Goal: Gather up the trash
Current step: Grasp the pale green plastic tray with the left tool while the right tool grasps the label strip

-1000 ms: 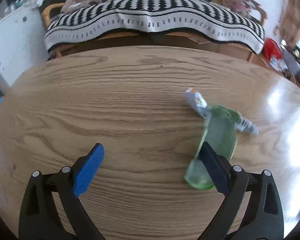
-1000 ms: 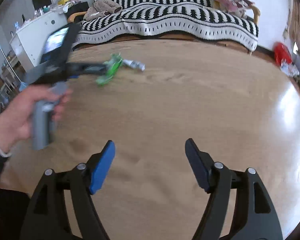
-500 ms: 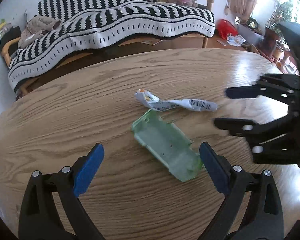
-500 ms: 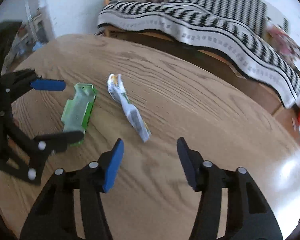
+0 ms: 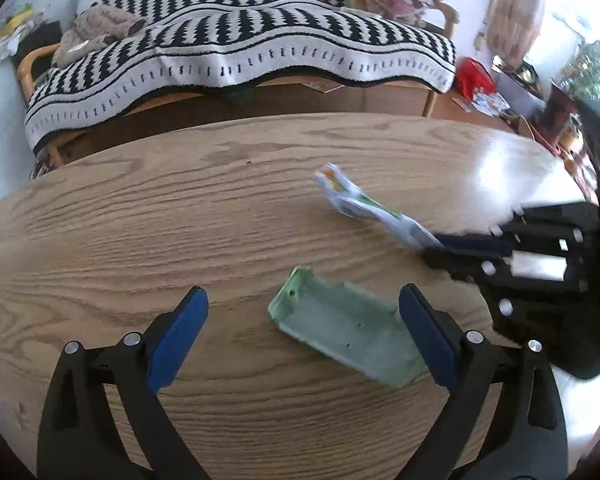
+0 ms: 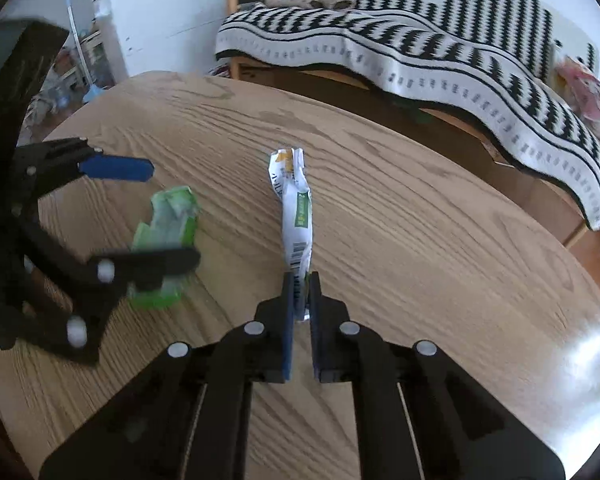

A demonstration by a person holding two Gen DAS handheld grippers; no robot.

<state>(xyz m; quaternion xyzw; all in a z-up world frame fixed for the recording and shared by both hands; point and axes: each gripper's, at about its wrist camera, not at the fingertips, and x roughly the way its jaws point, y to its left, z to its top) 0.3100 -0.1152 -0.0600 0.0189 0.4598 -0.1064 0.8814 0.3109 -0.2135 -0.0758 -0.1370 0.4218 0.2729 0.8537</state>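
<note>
With my right gripper (image 6: 299,300) having just clamped shut on the crumpled white foil wrapper (image 6: 296,208), I'm mid-pickup; next, my wide-open left gripper (image 5: 304,336) must close on the pale green plastic tray (image 5: 342,330).

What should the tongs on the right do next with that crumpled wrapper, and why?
Probably lift it off the table. The right tongs have just been closing and now pinch the near end of the crumpled wrapper, whose far end still lies on the wood. The left tongs stand open around the green plastic tray, not yet gripping.
</note>
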